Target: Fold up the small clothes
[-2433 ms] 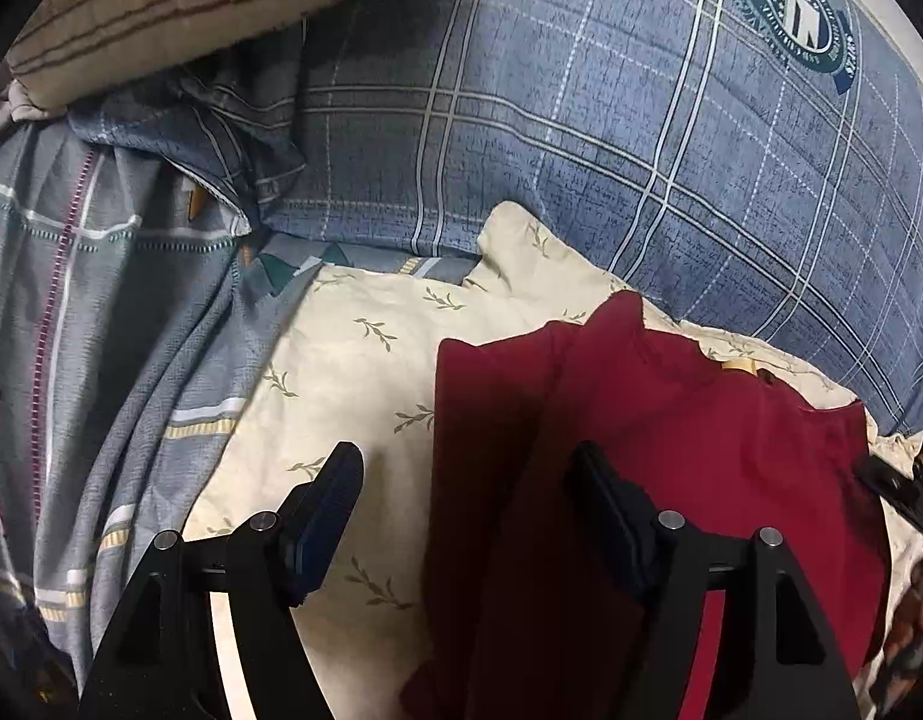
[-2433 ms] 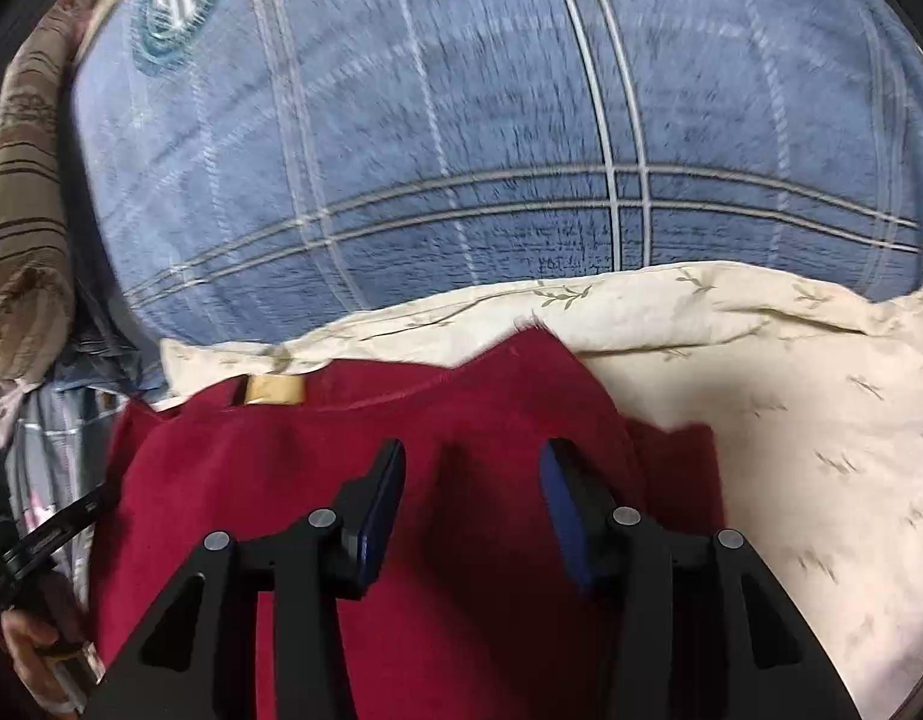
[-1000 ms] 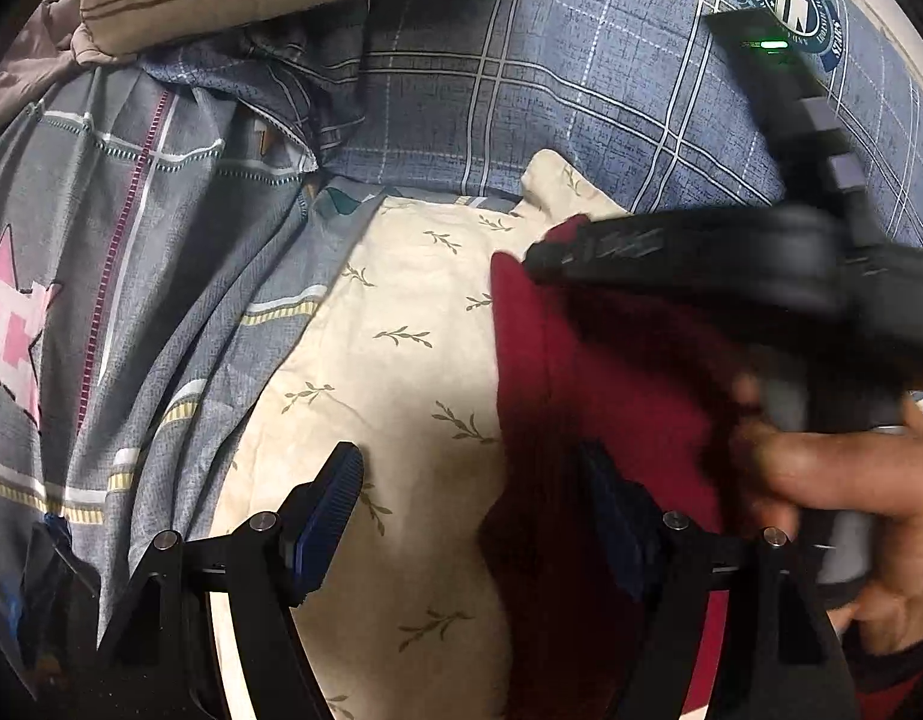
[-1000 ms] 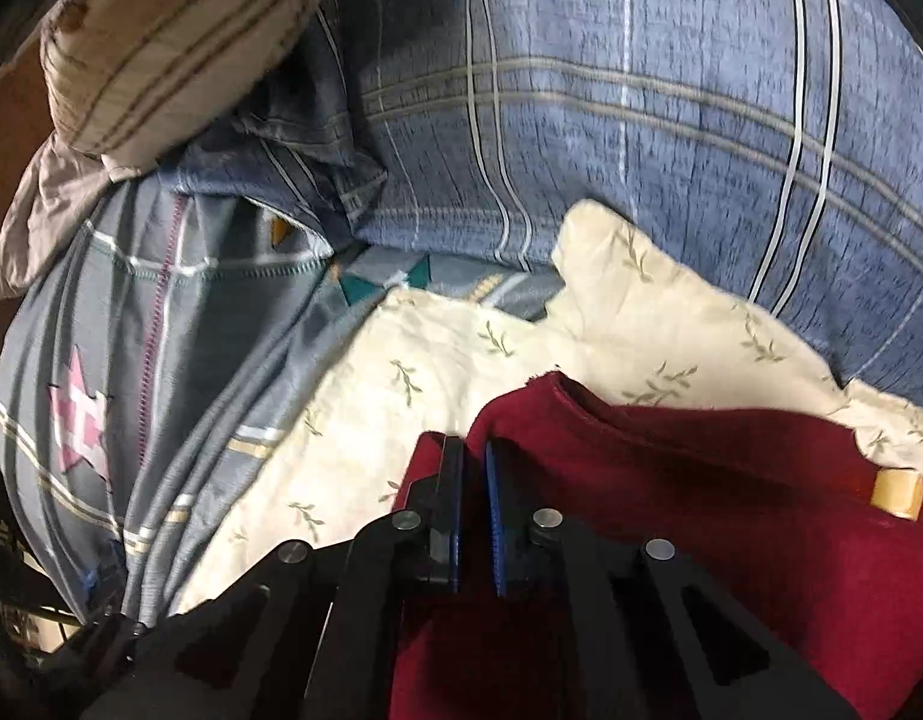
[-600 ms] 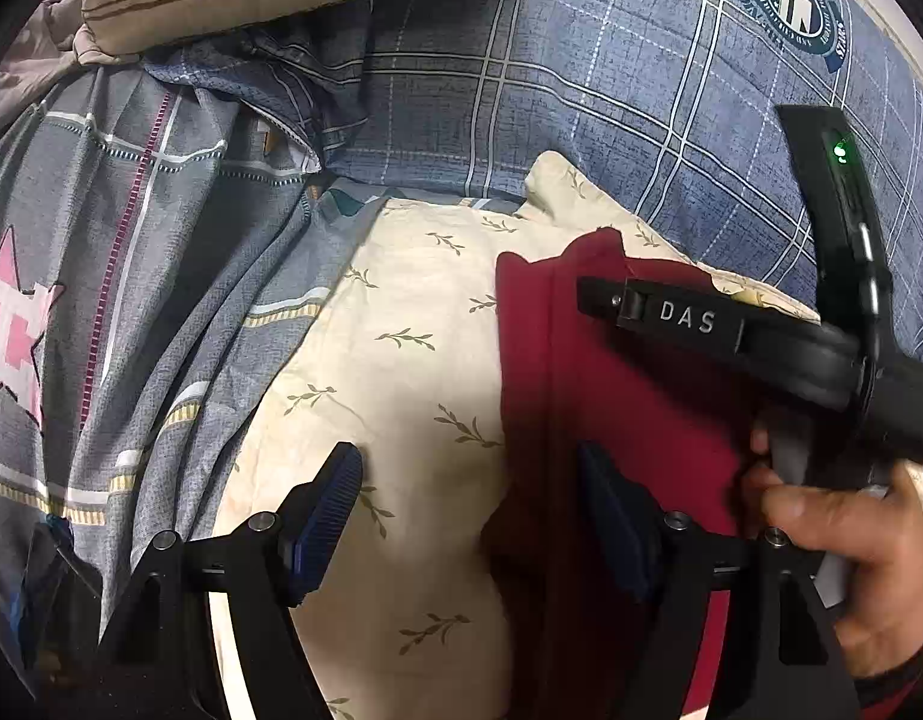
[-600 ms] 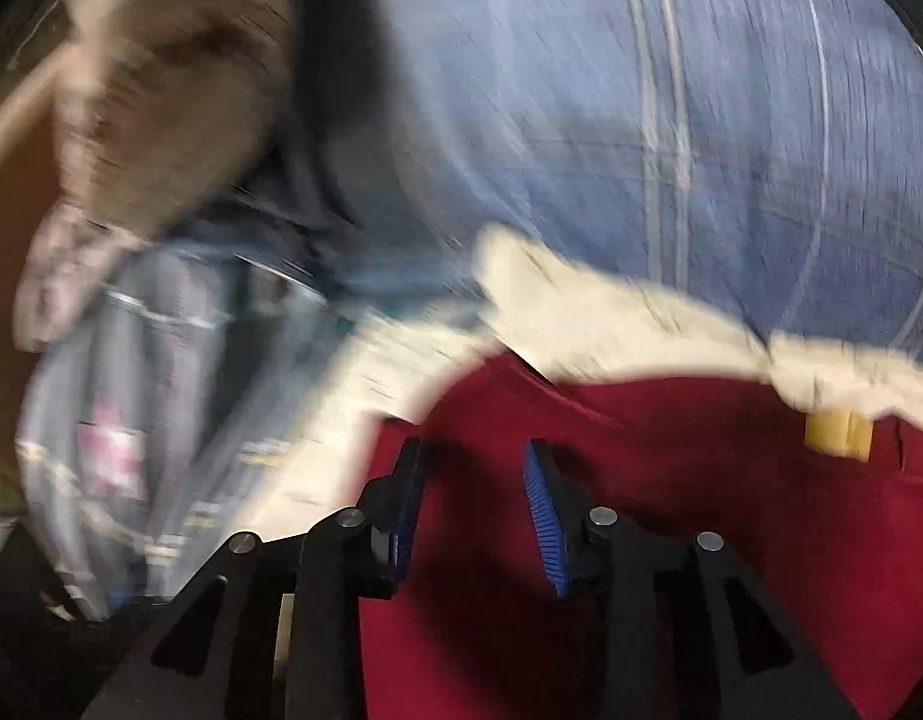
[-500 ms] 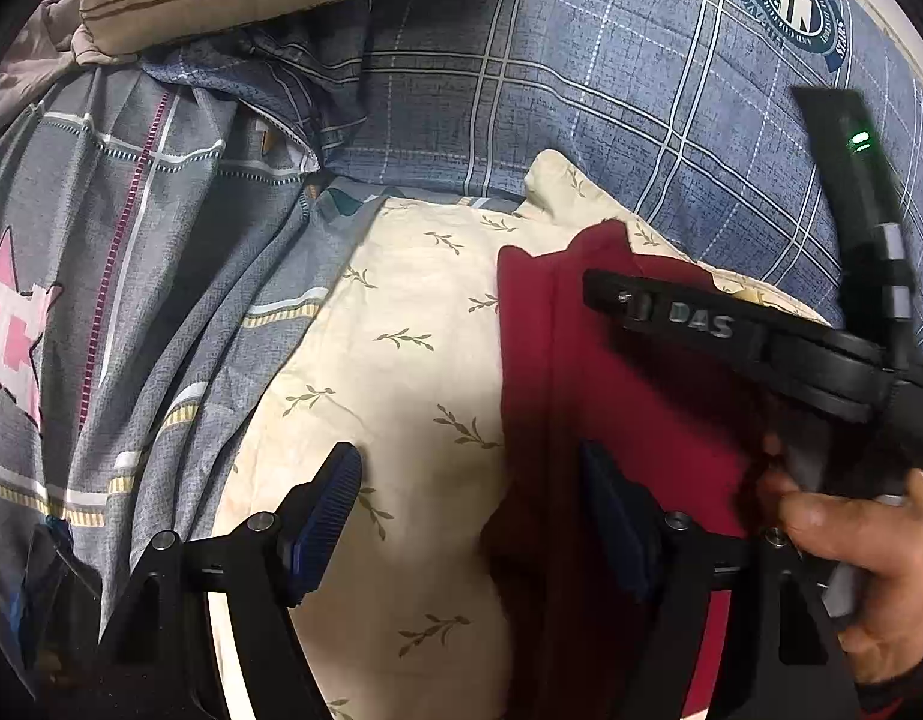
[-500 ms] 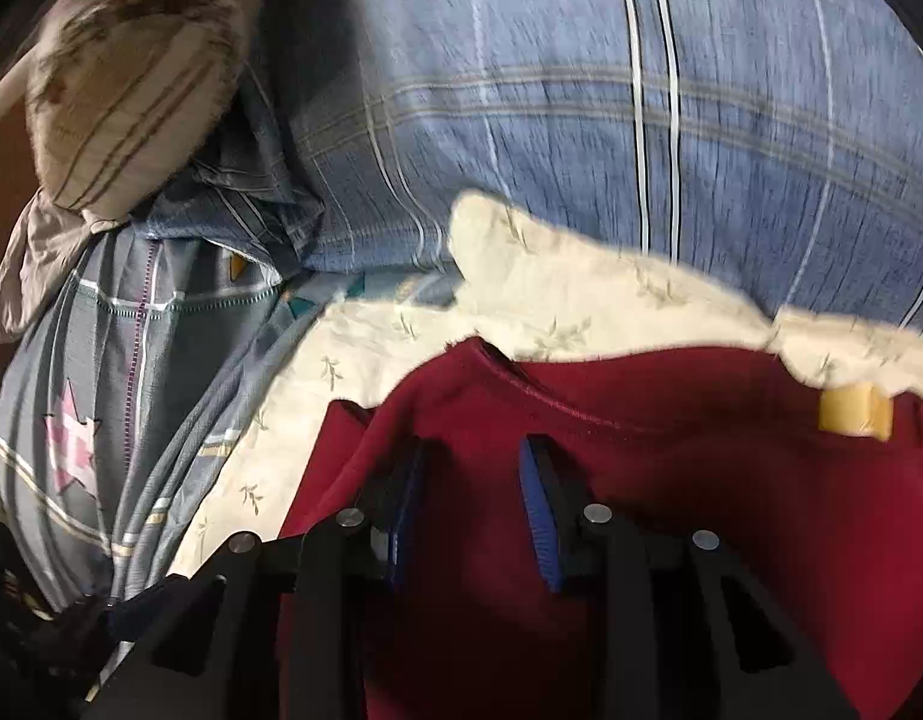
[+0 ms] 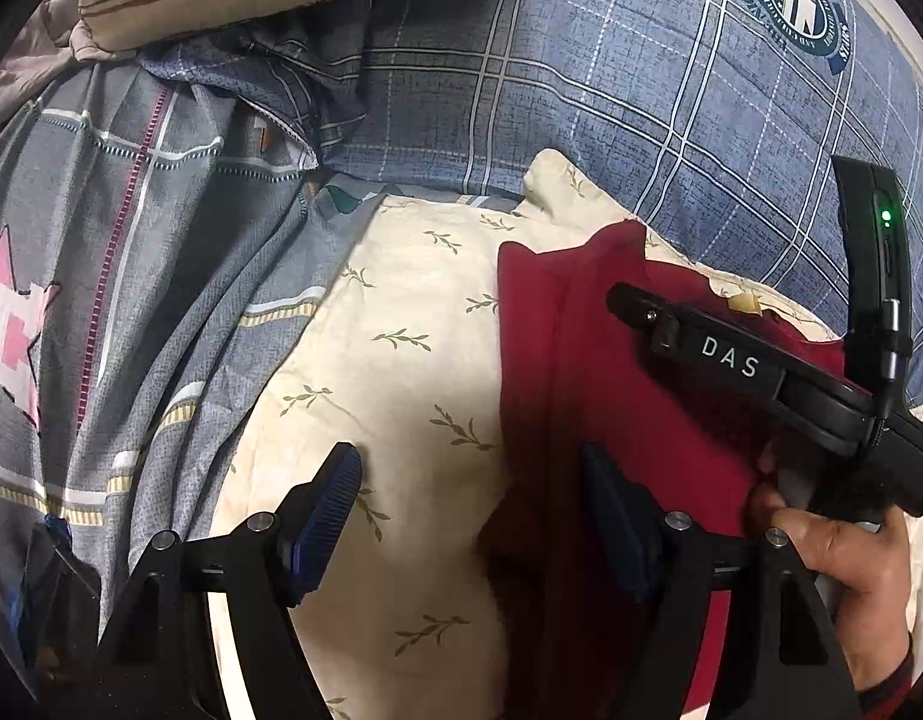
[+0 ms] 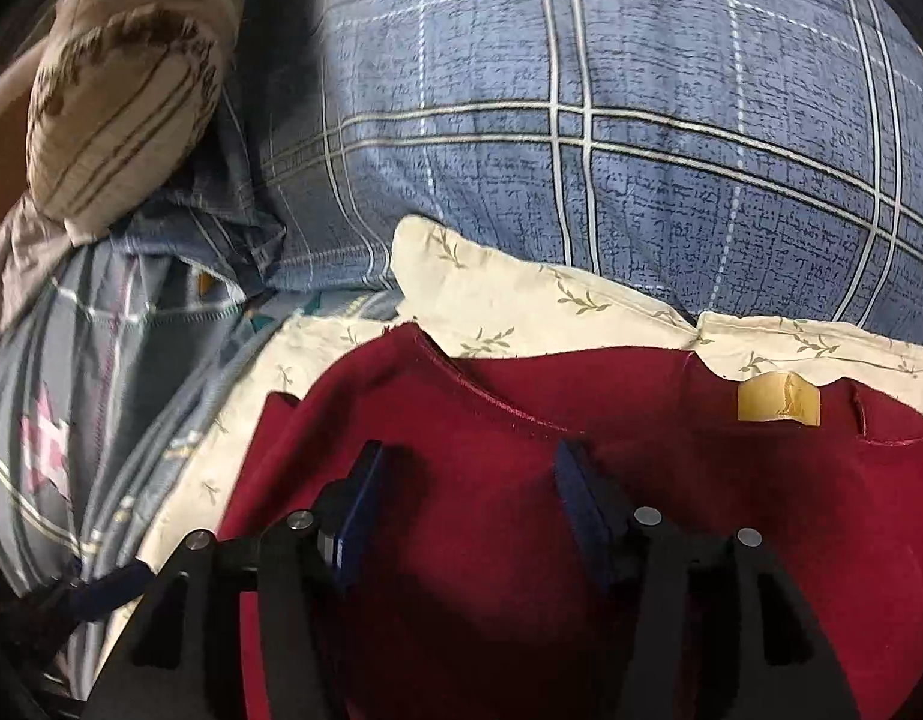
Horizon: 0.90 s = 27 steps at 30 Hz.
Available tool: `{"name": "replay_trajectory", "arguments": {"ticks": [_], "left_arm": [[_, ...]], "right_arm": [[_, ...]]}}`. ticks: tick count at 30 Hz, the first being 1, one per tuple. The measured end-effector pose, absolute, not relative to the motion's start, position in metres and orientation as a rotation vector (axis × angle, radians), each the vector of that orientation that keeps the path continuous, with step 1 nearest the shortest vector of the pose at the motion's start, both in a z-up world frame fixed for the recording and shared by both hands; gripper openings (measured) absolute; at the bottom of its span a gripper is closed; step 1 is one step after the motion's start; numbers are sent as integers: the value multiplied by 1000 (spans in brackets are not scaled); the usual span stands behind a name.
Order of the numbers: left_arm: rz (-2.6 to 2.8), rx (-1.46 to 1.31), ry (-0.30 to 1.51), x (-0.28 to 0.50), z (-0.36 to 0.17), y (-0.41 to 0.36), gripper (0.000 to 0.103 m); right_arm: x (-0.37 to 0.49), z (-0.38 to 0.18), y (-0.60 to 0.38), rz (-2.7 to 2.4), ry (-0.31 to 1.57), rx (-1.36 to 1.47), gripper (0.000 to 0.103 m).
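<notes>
The dark red garment (image 10: 491,540) lay on the cream leaf-print cloth (image 9: 401,360), its left side doubled over toward the middle so that a straight folded edge ran down the cloth, with the yellow neck label (image 10: 776,399) showing at the collar. A second before, the right gripper (image 10: 461,498) had been pinched shut on that red fabric near its left edge; its jaws had just been opening, and they stood apart over the garment with nothing pressed between the pads — the flap had been let go and stayed where it was laid. The hand (image 9: 845,570) holding that tool had also drawn back toward the right side of the left wrist view, away from the fold line. The left gripper (image 9: 479,516) was wide open and empty, one finger above bare cream cloth and the other above the red edge, much as it had been. That read as the first side fold being finished; the opposite side probably remained to be brought in. Around the cloth lay the blue plaid quilt (image 9: 581,90), the grey star-patterned bedding (image 9: 101,300) and a striped tan pillow (image 10: 119,78).
</notes>
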State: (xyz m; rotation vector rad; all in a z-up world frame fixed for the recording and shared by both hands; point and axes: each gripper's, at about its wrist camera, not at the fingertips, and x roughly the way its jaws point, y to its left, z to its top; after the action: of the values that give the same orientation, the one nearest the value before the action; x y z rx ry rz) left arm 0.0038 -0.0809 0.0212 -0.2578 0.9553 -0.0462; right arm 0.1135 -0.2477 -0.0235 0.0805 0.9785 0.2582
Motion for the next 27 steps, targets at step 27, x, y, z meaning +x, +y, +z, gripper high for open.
{"name": "replay_trajectory", "arguments": {"ticks": [27], "left_arm": [[-72,-268,956,-11,27,-73,73]], "right_arm": [[71,-18,-291,125,991,28,74]]}}
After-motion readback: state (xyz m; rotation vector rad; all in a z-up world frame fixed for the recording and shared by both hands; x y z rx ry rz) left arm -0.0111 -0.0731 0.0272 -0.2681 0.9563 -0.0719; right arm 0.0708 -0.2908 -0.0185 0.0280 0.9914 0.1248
